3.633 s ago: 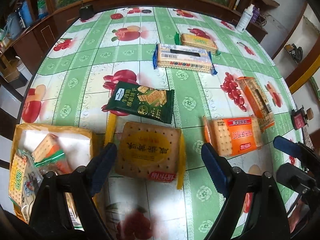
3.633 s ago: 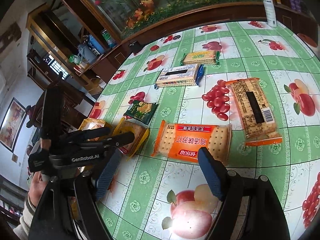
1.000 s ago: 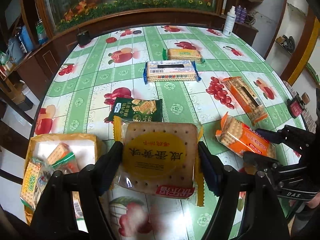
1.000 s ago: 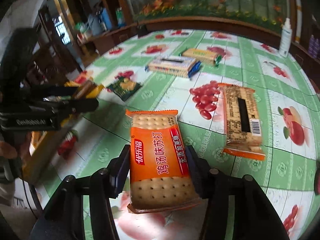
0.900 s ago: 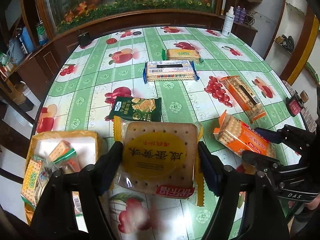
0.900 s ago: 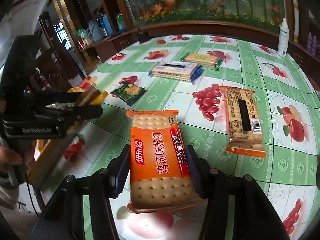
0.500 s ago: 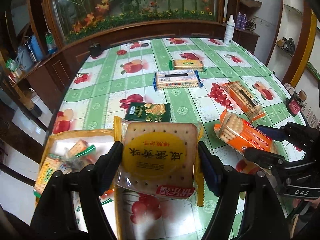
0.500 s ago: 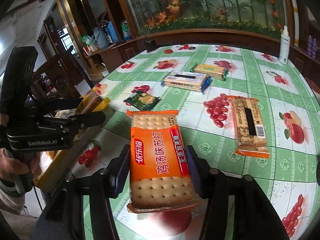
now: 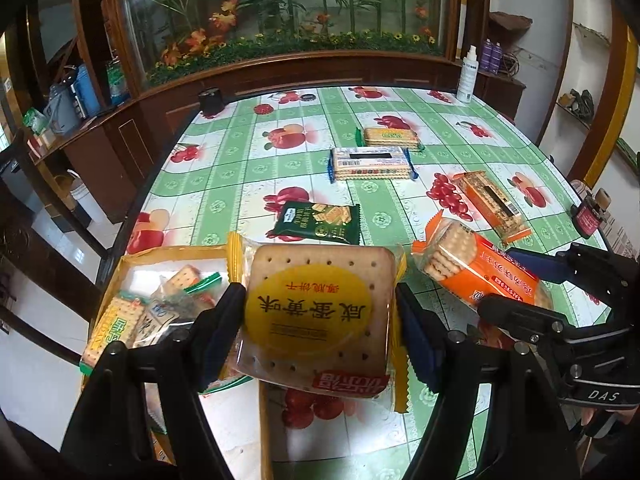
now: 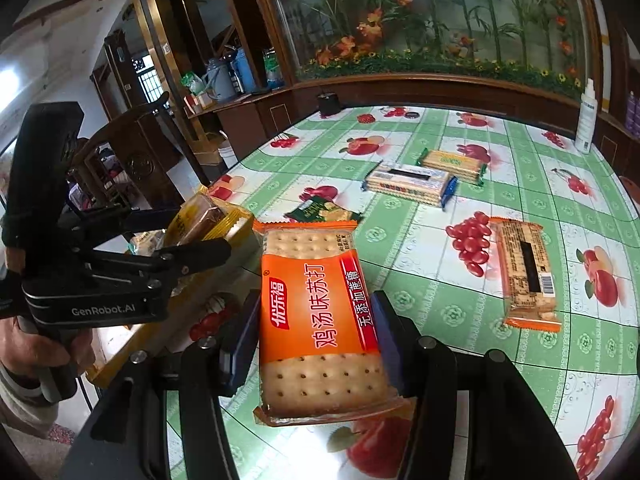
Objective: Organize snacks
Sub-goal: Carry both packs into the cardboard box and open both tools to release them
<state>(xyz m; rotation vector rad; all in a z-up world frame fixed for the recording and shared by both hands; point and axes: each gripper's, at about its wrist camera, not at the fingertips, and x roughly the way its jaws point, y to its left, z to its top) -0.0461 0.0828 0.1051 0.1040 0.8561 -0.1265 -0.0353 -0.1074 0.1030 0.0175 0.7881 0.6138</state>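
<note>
My left gripper (image 9: 320, 320) is shut on a square yellow cracker pack (image 9: 316, 312) and holds it in the air, right of the yellow snack box (image 9: 120, 276), which holds several packs. My right gripper (image 10: 316, 320) is shut on an orange cracker pack (image 10: 316, 312) and holds it above the table's near edge; that pack also shows in the left wrist view (image 9: 476, 268). The left gripper with its yellow pack (image 10: 200, 220) shows at the left of the right wrist view.
On the fruit-print tablecloth (image 9: 248, 168) lie a dark green snack bag (image 9: 316, 222), a blue-ended cracker pack (image 9: 372, 164), a green-ended pack (image 9: 390, 136) and a long orange pack (image 9: 492, 204). A white spray bottle (image 9: 467, 76) stands at the far right edge.
Both grippers closed on their packs, lifted them off the table and kept rising. The left one has drifted left toward the snack box.
</note>
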